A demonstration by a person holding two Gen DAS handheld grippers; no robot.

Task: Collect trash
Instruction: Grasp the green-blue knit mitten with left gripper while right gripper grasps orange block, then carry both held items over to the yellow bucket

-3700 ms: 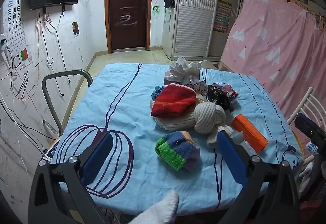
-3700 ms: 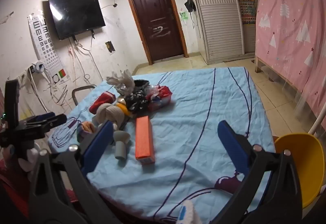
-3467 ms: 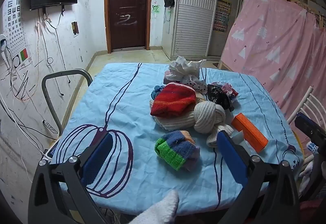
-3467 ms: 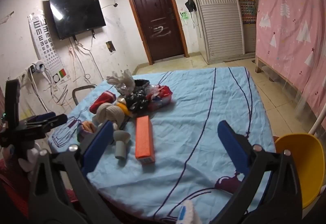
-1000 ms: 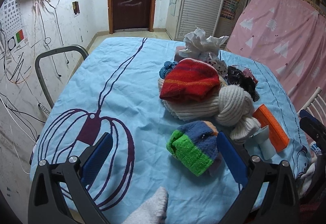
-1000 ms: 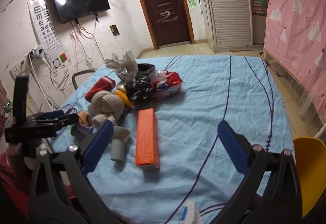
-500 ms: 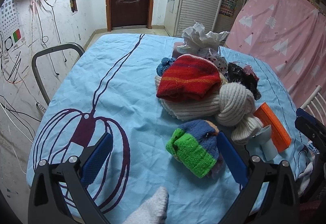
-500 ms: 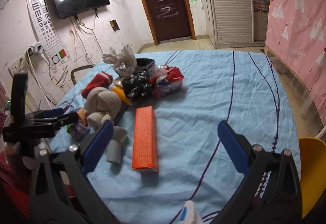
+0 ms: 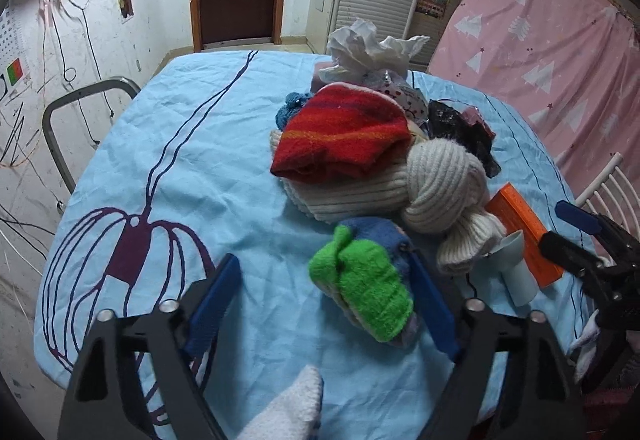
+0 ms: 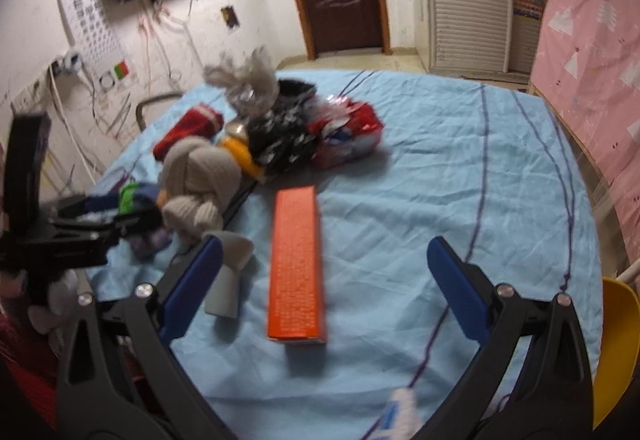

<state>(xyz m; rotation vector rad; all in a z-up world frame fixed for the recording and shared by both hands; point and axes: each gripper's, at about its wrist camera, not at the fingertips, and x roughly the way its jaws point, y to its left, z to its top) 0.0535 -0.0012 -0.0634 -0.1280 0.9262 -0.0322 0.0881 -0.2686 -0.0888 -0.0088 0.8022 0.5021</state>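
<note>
The surface (image 9: 168, 143) fills most of both views, a light blue sheet with dark purple line drawings over it, and all the clutter sits bunched toward one side. Biggest lump in there is the cream knit (image 9: 436, 183), twisted into a knot, with a red striped hat (image 9: 340, 131) lying on top of its far end. Behind those there's a wad of white paper (image 9: 372, 47), then a black crinkly bag (image 10: 280, 139) and a red wrapper (image 10: 348, 131) touching each other, so that's the trash, at the back of the pile and well apart from both grippers. The orange box (image 10: 296, 264) lies flat on its own, nearer, just beside a small grey funnel-shaped thing (image 10: 230, 280). The left gripper (image 9: 324, 296) has just been closing its fingers, and the green and blue knit (image 9: 364, 280) sits between them, up against the right-hand pad, while the other pad is clear of it, so not gripped yet as far as I can see. The right gripper (image 10: 324, 276) hangs over the near end of the orange box with its fingers spread wide, nothing in them. That view is a bit blurry too.
</note>
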